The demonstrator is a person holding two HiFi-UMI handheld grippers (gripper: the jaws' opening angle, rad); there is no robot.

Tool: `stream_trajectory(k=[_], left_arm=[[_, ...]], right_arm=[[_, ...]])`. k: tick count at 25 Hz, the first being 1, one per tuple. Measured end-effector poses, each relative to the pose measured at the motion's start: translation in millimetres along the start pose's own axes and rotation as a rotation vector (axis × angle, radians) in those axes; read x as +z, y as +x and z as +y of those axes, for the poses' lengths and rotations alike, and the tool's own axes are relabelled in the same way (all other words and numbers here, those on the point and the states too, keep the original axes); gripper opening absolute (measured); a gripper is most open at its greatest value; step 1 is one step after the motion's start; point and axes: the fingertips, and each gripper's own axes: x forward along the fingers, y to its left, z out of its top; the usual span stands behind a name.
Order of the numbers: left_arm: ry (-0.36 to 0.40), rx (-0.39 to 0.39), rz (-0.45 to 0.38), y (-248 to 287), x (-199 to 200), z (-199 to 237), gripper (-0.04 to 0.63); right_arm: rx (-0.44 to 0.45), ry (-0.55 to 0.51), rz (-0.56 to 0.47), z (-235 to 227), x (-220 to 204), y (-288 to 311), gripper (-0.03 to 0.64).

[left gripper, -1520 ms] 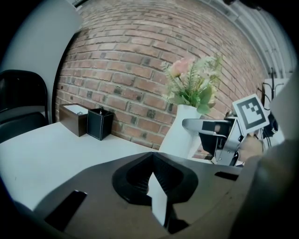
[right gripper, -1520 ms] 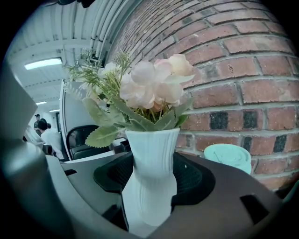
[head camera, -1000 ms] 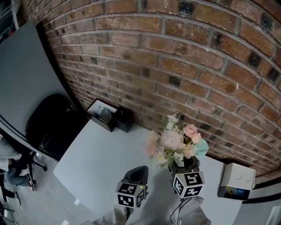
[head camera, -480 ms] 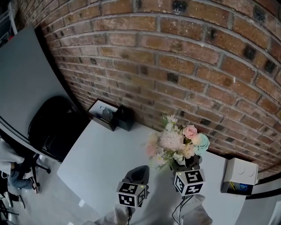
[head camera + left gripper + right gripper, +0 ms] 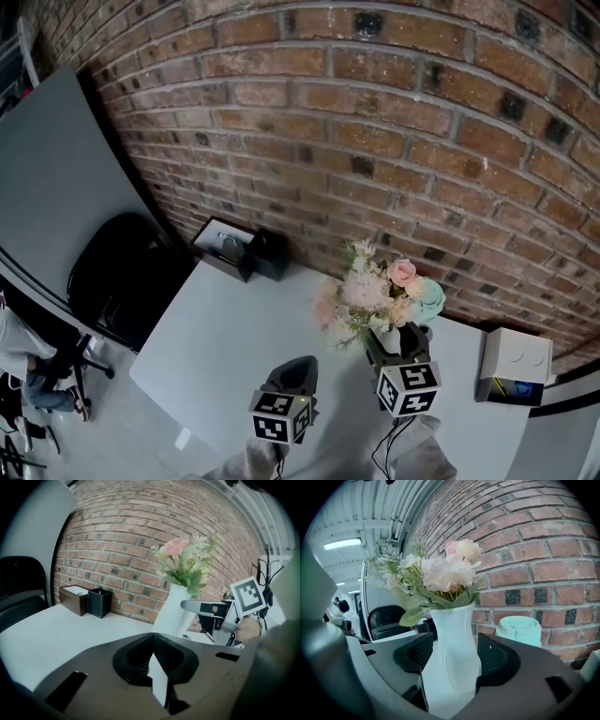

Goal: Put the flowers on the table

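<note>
Flowers (image 5: 380,295), pale pink and cream with green leaves, stand upright in a white ribbed vase (image 5: 452,663) over the far right part of the white bench (image 5: 220,342), close to the brick wall (image 5: 375,112). The right gripper (image 5: 394,345) has its jaws closed against both sides of the vase's lower body, gripping it. No view shows whether the vase's base touches the bench. The left gripper (image 5: 292,370) hovers just left of the right one, its jaw tips together with nothing between them. A mint green roll (image 5: 519,630) sits behind the vase by the wall. Further left along the wall, a black holder (image 5: 269,255) stands touching a brown box (image 5: 223,246). A white box (image 5: 514,361) lies at the bench's right end, and a black chair (image 5: 117,272) stands off its left side.
</note>
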Motion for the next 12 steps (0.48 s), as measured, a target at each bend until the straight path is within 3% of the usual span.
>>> stream_trajectory(k=[12], left_arm=[[0.021, -0.068, -0.051, -46.6, 10.2, -33.6, 0.008]], right_arm=[[-0.097, 0.041, -0.065, 12.7, 24.1, -71.8, 0.267]])
